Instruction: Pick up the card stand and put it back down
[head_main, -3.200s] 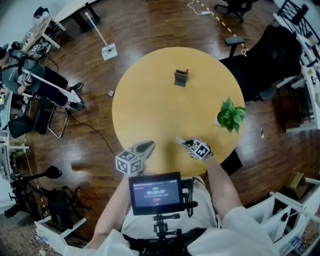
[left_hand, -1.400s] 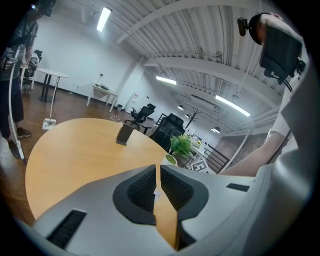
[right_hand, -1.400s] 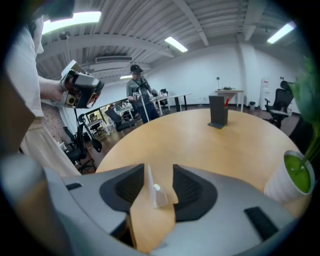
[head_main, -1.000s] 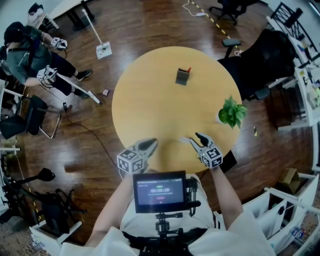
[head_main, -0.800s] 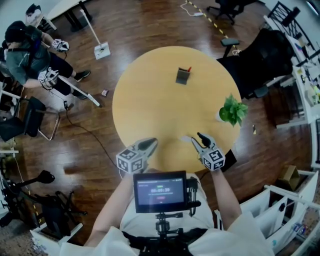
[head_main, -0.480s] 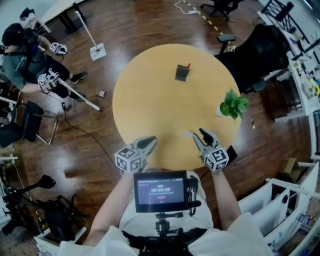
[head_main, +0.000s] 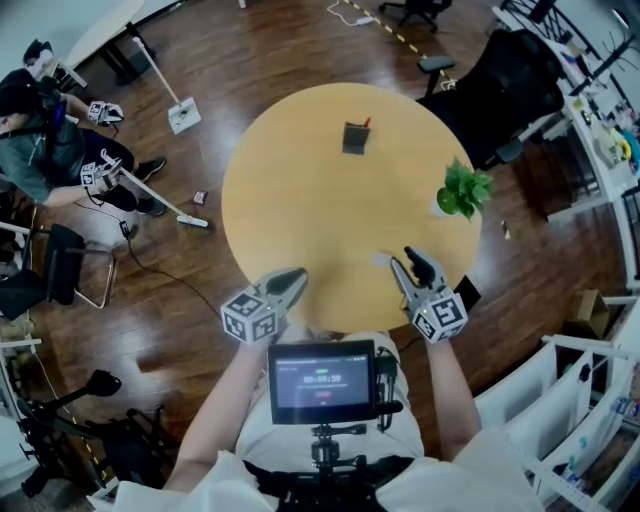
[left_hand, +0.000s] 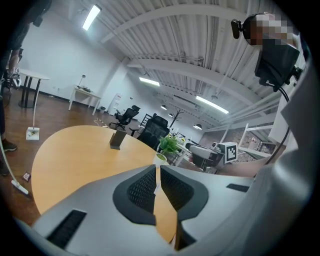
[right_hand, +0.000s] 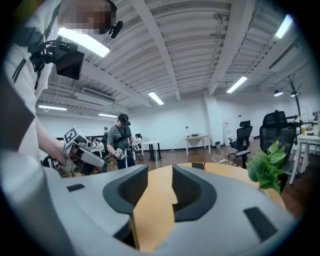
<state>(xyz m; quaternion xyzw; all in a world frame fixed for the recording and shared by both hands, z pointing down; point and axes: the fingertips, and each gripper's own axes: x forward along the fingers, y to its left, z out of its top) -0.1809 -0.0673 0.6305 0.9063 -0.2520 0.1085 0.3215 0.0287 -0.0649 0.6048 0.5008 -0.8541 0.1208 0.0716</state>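
Observation:
The card stand (head_main: 355, 137) is a small dark grey block with a red bit on top, upright on the far side of the round yellow table (head_main: 300, 200). It also shows small in the left gripper view (left_hand: 117, 139) and the right gripper view (right_hand: 198, 165). Both grippers hang over the table's near edge, far from the stand. My left gripper (head_main: 290, 283) (left_hand: 156, 167) has its jaws together and holds nothing. My right gripper (head_main: 405, 262) (right_hand: 160, 172) is open; its jaws have just been closing a little, with only bare tabletop between them.
A small potted plant (head_main: 462, 190) (right_hand: 267, 167) stands at the table's right edge. Black office chairs (head_main: 520, 90) crowd the far right. A seated person (head_main: 50, 150) with grippers is far left. A screen (head_main: 320, 380) sits at my chest.
My right gripper has risen and drifted right along the near edge. The left gripper has slid a little left. The card stand stays where it was on the table.

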